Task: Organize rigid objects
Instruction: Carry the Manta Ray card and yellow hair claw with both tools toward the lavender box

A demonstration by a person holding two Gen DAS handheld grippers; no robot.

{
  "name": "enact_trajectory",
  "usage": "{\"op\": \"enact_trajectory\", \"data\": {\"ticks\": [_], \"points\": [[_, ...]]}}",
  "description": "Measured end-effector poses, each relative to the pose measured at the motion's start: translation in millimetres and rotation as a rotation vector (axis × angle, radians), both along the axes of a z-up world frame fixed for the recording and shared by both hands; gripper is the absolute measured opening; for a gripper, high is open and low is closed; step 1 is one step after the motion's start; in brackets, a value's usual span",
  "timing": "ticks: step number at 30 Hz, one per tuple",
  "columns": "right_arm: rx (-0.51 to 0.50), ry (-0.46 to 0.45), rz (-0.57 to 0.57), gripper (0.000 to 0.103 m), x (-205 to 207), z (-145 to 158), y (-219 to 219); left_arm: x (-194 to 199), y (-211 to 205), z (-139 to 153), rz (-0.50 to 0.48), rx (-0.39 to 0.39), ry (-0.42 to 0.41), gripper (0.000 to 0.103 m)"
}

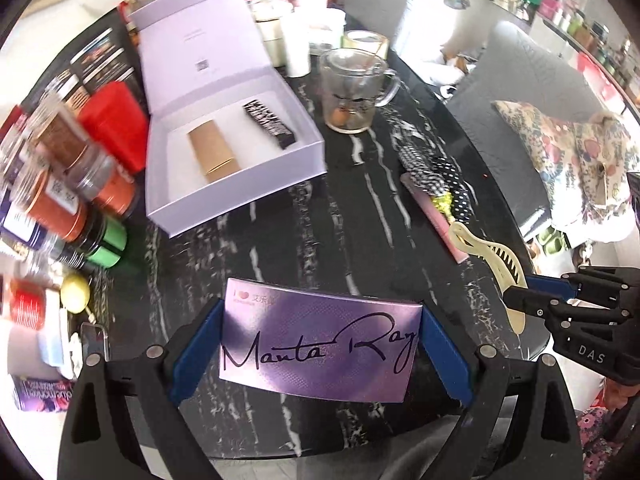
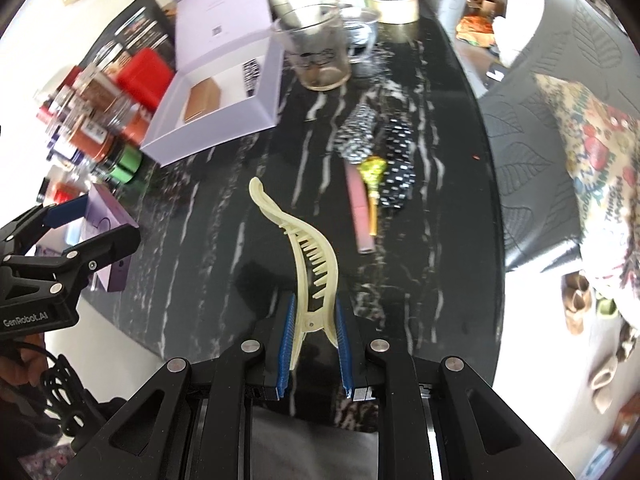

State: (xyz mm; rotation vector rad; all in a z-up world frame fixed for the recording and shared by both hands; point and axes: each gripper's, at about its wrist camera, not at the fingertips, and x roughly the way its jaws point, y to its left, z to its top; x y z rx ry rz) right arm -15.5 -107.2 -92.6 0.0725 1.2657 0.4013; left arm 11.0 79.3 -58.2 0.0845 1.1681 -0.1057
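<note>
Left wrist view: the left gripper [image 1: 320,344] is clamping a purple "Manta Ray" box [image 1: 320,344] above the black marble table [image 1: 360,184]. The right gripper [image 2: 313,344] is pinching a cream hair clip [image 2: 308,256] by its handles; its body reads "DAS". Farther off, the open lilac gift box [image 1: 224,128] is holding two items; the bows [image 2: 376,148] and pink strip [image 2: 362,212] are seemingly awaiting sorting.

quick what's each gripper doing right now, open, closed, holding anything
Left gripper: closed on the purple Manta Ray box, lifted off the table.
Right gripper: jaws closed on the handle end of the cream hair clip.
</note>
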Motion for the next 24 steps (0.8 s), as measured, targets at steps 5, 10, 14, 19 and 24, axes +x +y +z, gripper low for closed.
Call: {"op": "enact_trajectory", "data": {"ticks": [5,10,14,19,24], "points": [[-0.003,-0.012,0.016,0.020,7.7,5.0,23.2,2.4,25.6,-1.1,0.025,-0.003,0.012,0.095],[-0.007,-0.011,0.028,0.020,17.6,10.8,52.4,9.0,50.7,4.2,0.027,-0.005,0.013,0.095],[-0.011,-0.012,0.053,0.020,22.7,14.1,76.6,19.6,70.1,5.8,0.026,0.012,0.011,0.095],[-0.020,-0.017,0.086,0.020,33.7,16.4,103.3,33.5,88.7,6.2,0.034,0.010,0.005,0.095],[-0.018,-0.016,0.094,0.020,49.1,19.2,117.8,52.5,101.4,5.3,0.022,0.005,0.010,0.095]]}}
